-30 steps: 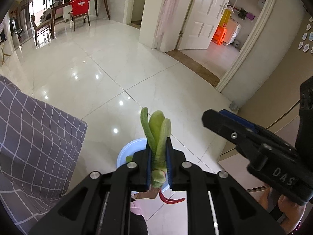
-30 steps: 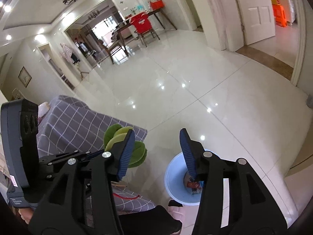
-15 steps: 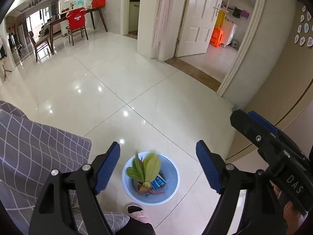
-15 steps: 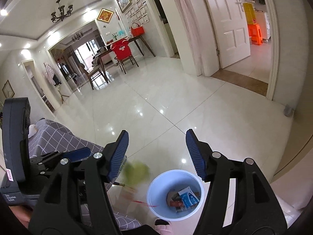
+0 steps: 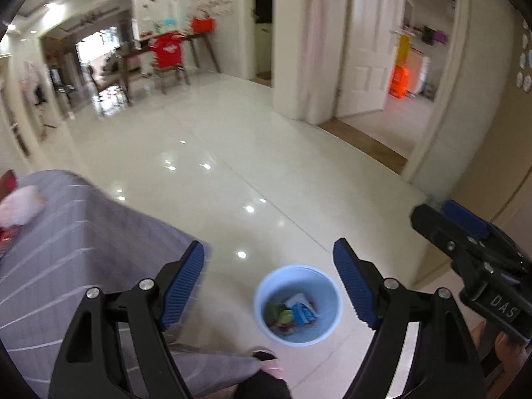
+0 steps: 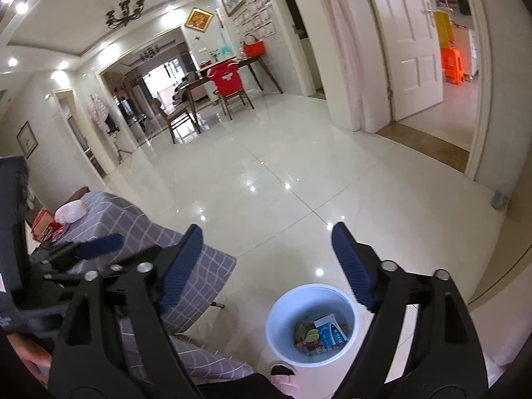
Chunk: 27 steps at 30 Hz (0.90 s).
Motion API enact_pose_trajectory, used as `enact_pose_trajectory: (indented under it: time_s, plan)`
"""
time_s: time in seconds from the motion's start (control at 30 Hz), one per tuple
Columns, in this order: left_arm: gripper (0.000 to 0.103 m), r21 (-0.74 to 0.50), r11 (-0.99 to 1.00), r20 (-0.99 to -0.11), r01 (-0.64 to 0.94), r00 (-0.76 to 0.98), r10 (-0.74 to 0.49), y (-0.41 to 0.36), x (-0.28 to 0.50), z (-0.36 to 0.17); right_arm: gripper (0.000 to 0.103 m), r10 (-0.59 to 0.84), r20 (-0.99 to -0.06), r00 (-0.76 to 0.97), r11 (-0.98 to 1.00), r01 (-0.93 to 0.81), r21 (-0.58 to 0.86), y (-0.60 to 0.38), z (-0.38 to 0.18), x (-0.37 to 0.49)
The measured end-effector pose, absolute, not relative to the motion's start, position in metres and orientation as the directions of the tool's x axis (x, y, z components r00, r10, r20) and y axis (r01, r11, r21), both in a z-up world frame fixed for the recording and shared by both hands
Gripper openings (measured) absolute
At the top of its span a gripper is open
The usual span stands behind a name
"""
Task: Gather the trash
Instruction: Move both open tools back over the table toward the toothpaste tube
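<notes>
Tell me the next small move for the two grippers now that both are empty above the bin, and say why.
Probably swing the left gripper back toward the grey checked table. Its jaws have just been opening and stand wide with nothing between them, and the green leafy scrap already lies in the blue bin. A white wad and red packets remain on the table, seemingly trash.

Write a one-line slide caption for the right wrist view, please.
Open right gripper above a blue bin holding green leaves and a packet.

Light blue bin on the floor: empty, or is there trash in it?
Not empty. The light blue bin stands upright on the tiles with green leaves and a blue-and-white packet at its bottom; well short of full.
</notes>
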<state>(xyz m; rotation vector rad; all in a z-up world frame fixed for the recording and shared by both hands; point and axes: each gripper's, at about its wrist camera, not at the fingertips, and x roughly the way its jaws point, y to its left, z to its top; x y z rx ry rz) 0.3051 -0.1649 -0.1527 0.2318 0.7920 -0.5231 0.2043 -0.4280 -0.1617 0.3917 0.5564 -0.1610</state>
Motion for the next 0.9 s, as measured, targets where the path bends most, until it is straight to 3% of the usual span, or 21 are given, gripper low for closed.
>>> enact_pose_trajectory:
  time_s: [0.23,0.5,0.67,0.9]
  plan:
    - [0.083,0.025,0.918,-0.647,0.396,0.706,-0.287,-0.061,0.301,-0.098,0.095,0.01,-0.524,0.852,0.964,0.132,0.233,-0.353,-0.125,0.224]
    - [0.085,0.029,0.988,-0.601,0.153,0.793,-0.105,0.086,0.308,-0.07,0.097,0.133,-0.476,0.869,0.989,-0.089,0.116,-0.229,-0.089,0.259]
    - [0.085,0.004,1.0,-0.613,-0.012,0.79,0.012,0.178,0.31,-0.077,0.097,0.272,-0.514,0.813,0.962,-0.245,0.121,-0.143,-0.088,0.287]
    - [0.085,-0.072,0.987,-0.634,-0.147,0.77,0.068,0.285,0.308,-0.091,0.097,0.406,-0.62,0.671,0.889,-0.448,0.097,-0.007,-0.108,0.319]
